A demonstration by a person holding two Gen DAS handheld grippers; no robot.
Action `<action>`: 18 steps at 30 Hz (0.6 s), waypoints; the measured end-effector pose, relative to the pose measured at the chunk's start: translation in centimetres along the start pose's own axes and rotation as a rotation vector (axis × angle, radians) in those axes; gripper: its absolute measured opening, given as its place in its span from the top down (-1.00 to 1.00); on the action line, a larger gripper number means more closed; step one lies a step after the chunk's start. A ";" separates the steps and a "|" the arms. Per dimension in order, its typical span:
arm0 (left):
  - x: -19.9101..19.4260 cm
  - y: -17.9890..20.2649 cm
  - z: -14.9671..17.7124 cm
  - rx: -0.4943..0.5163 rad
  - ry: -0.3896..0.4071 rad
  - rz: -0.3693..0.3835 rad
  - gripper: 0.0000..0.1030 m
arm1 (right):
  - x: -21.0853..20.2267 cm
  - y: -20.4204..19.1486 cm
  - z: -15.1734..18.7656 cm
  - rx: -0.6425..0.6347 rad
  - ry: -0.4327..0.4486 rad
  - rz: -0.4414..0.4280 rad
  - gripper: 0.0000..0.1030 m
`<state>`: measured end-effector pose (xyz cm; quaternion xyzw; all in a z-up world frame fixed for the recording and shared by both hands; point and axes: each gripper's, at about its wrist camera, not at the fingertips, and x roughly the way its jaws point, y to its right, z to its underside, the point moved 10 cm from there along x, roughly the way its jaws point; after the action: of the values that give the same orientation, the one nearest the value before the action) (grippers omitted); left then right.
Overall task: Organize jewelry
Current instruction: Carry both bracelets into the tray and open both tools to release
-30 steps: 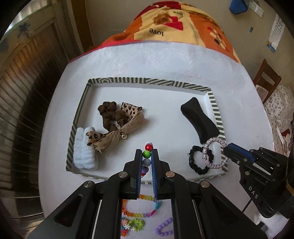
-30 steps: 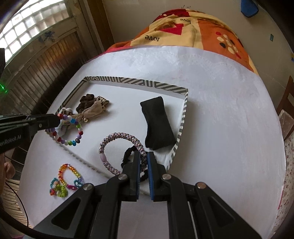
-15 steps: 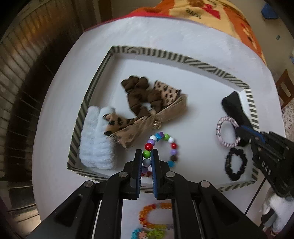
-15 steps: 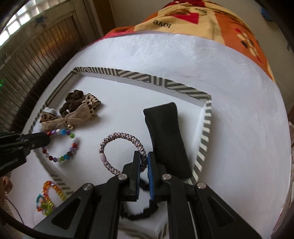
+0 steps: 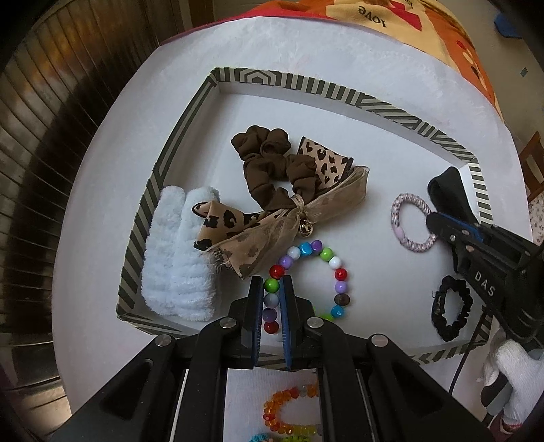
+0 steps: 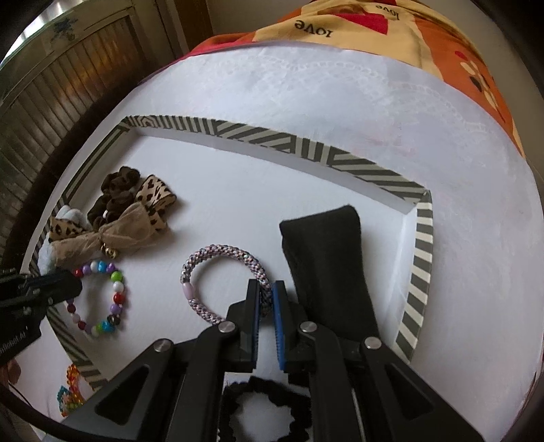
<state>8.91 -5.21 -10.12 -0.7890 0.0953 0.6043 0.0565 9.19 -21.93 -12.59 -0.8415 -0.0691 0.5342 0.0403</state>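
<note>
A striped-rim tray (image 5: 299,83) (image 6: 421,244) sits on the white table. My left gripper (image 5: 271,289) is shut on a multicoloured bead bracelet (image 5: 335,268), which lies low on the tray floor; it also shows in the right wrist view (image 6: 115,295). My right gripper (image 6: 266,292) is shut on a pink-grey braided bracelet (image 6: 200,268) (image 5: 396,221) resting in the tray beside a black headband (image 6: 326,258). A black scrunchie (image 5: 452,312) (image 6: 261,408) lies under the right gripper.
A brown scrunchie with leopard bow (image 5: 282,190) and a white fluffy band (image 5: 180,258) lie at the tray's left. Orange and rainbow bead bracelets (image 5: 289,414) (image 6: 69,391) lie on the table outside the tray's near edge. A patterned blanket (image 6: 374,30) is beyond.
My left gripper has carried the bead bracelet forward and down into the tray. My right gripper has moved forward and down with the braided bracelet, past the black scrunchie.
</note>
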 end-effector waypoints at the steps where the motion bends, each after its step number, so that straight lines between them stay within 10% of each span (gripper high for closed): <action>1: -0.1 0.1 0.1 0.000 -0.001 -0.001 1.00 | 0.1 0.0 -0.1 0.001 0.000 0.003 0.85; 10: -0.1 -0.1 -0.1 -0.012 -0.001 0.006 1.00 | 1.1 -0.7 -1.9 0.025 0.007 -0.015 0.84; 18: -0.4 -0.9 -0.2 -0.040 -0.005 0.024 0.94 | -0.5 -0.9 -1.2 0.045 0.030 -0.044 0.38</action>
<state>9.23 -4.33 -9.66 -0.7872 0.0924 0.6088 0.0336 10.02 -21.14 -11.49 -0.8465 -0.0750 0.5221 0.0723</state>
